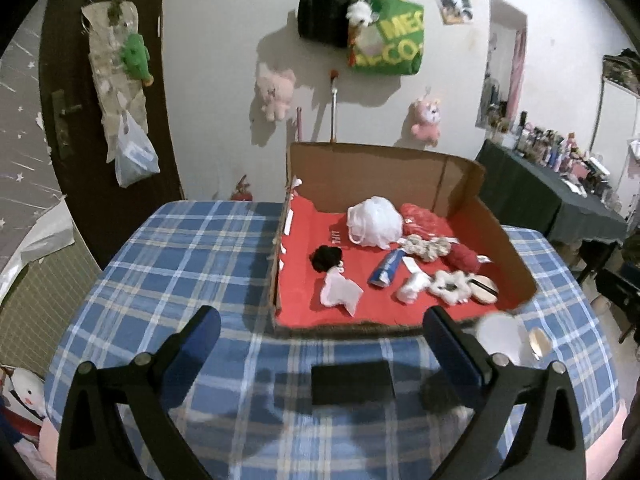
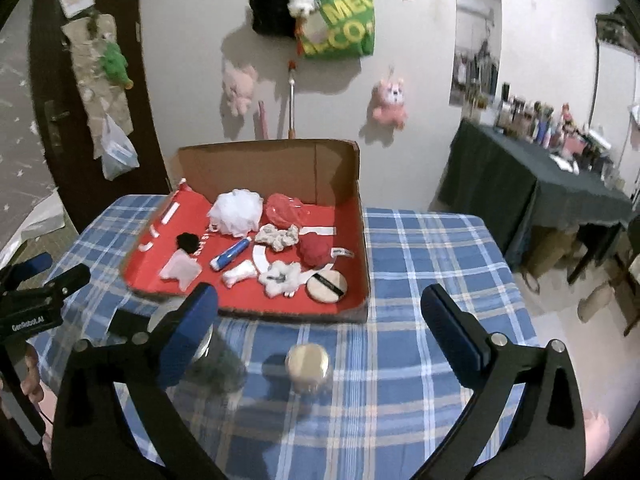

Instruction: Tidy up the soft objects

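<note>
A cardboard box (image 1: 384,168) (image 2: 264,160) with a red floor stands on the blue plaid table. In it lie a white mesh puff (image 1: 374,220) (image 2: 236,212), a black scrunchie (image 1: 326,258) (image 2: 188,242), a white cloth piece (image 1: 340,292) (image 2: 178,270), a blue tube (image 1: 386,268) (image 2: 230,256), a red ball (image 1: 462,258) (image 2: 316,250), a white fluffy scrunchie (image 1: 448,286) (image 2: 280,276) and a round powder puff (image 1: 486,288) (image 2: 326,286). My left gripper (image 1: 320,334) is open and empty before the box. My right gripper (image 2: 320,312) is open and empty.
A black block (image 1: 352,382) lies on the plaid cloth (image 1: 180,272) between the left fingers. A clear jar (image 2: 308,368) with a pale lid stands before the box, and a clear dish (image 1: 500,334) beside it. A dark side table (image 2: 532,184) with bottles stands right.
</note>
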`<state>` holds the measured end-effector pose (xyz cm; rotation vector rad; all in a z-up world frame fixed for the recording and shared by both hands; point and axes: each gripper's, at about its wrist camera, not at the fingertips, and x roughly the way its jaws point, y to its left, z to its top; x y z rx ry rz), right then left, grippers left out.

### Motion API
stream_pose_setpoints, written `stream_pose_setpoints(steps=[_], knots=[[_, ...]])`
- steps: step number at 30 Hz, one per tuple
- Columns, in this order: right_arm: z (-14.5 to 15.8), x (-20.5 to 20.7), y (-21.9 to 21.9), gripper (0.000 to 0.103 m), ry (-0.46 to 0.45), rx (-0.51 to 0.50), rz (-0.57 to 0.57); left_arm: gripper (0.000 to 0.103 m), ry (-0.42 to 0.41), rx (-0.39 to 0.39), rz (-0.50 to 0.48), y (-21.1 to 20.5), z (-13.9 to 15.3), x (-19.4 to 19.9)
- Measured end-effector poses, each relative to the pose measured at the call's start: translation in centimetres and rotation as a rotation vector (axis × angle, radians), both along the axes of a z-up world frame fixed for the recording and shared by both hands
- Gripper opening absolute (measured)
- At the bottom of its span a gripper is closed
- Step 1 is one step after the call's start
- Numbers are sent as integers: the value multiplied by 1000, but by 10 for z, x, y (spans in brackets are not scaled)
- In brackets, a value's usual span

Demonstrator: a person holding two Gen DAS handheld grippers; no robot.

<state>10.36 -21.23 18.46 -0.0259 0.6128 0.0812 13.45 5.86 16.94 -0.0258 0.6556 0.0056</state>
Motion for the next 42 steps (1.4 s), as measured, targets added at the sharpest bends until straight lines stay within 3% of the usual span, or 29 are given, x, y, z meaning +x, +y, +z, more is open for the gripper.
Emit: stream_pose_setpoints(steps=[5, 10, 17, 21, 25, 42], knots=[[-27, -46, 8, 103, -42, 18, 33, 103, -38, -19, -19, -7, -19, -39], [-68, -58, 16, 103, -11, 29, 51, 103, -2, -39, -53, -21, -59, -57], [-142, -28, 14, 103, 161, 9, 12, 103, 154, -27, -76, -39, -122, -38], [-168, -13, 14, 103, 248, 0, 14, 103, 227, -13, -73, -47, -146, -24], [-177, -8, 18, 103, 262, -32, -4, 103, 215, 61, -35, -54, -157, -24], [-177, -17, 12, 103, 242, -11, -41, 103, 194, 44, -33, -51, -160, -21]])
